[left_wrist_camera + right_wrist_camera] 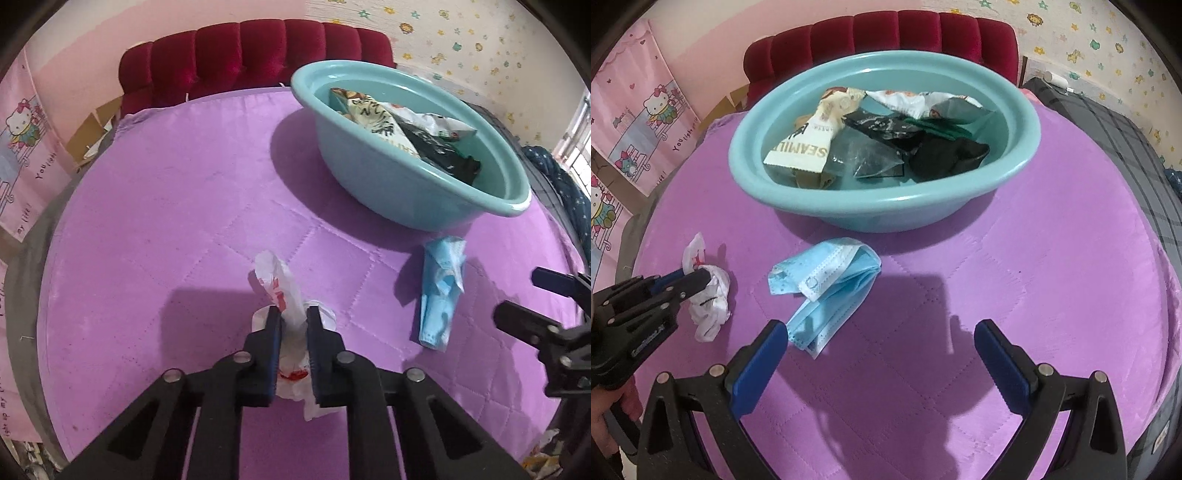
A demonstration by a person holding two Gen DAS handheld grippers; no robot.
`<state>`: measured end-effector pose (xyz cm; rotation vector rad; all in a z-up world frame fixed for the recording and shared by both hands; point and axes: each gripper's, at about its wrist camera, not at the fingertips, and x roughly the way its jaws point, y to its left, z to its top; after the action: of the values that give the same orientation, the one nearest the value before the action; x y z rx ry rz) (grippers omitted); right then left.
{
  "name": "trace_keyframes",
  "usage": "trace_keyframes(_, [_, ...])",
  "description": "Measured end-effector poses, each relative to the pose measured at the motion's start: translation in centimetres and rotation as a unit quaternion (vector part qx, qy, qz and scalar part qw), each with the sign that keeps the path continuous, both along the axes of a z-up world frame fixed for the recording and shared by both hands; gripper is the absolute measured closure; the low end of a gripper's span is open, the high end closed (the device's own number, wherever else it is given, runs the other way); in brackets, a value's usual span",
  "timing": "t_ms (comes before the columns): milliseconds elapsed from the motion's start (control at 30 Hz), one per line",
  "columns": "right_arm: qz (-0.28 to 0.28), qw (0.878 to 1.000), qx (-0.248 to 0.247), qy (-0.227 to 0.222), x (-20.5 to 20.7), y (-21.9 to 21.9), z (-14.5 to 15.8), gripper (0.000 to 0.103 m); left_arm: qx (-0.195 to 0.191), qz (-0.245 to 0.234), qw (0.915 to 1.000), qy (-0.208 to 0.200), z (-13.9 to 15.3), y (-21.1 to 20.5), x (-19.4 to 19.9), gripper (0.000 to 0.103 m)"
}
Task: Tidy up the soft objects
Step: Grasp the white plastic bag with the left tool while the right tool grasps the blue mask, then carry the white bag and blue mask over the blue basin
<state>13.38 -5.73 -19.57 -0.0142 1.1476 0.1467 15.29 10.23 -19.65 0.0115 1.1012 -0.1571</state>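
Observation:
A crumpled white plastic bag with red print lies on the purple quilted cover, and my left gripper is shut on it, the blue pads pinching its middle. The right wrist view shows the same bag at the left with the left gripper clamped on it. A folded light-blue face mask lies in front of the teal basin; the mask is to the right of the left gripper. My right gripper stands open just before the mask, its left finger near the mask's lower end, nothing between the pads.
The teal basin holds several wrappers and bags, pale, clear and black. A red tufted headboard stands behind the purple cover. A grey plaid cloth lies at the right edge. A hand holds the left gripper.

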Motion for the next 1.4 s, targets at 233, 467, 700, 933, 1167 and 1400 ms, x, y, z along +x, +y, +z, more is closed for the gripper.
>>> trace_keyframes(233, [-0.007, 1.0, 0.009, -0.011, 0.4, 1.0, -0.7, 0.0, 0.008, -0.007, 0.9999, -0.008, 1.3, 0.4, -1.8, 0.091])
trace_keyframes(467, [-0.001, 1.0, 0.002, -0.007, 0.6, 2.8, -2.2, 0.0, -0.002, -0.006, 1.0, 0.002, 1.3, 0.8, -2.5, 0.091])
trace_keyframes(700, [-0.004, 1.0, -0.005, 0.008, 0.6, 3.6, -3.7, 0.0, 0.002, 0.0, 1.0, 0.002, 1.1, 1.3, -3.2, 0.091])
trace_keyframes(933, [0.007, 1.0, -0.011, 0.009, -0.2, 3.4, -3.9, 0.06, 0.007, 0.007, 0.9999, 0.007, 0.7, 1.3, -3.9, 0.09])
trace_keyframes(1167, [0.023, 0.999, 0.015, 0.022, -2.2, 2.2, -2.8, 0.095, 0.01, 0.007, 0.9999, 0.008, 0.7, 0.6, -4.7, 0.09])
trace_keyframes(1400, [0.032, 0.999, 0.022, 0.018, -4.0, -0.6, -1.2, 0.095, 0.01, 0.003, 0.9999, 0.004, 1.4, -1.0, -5.7, 0.09])
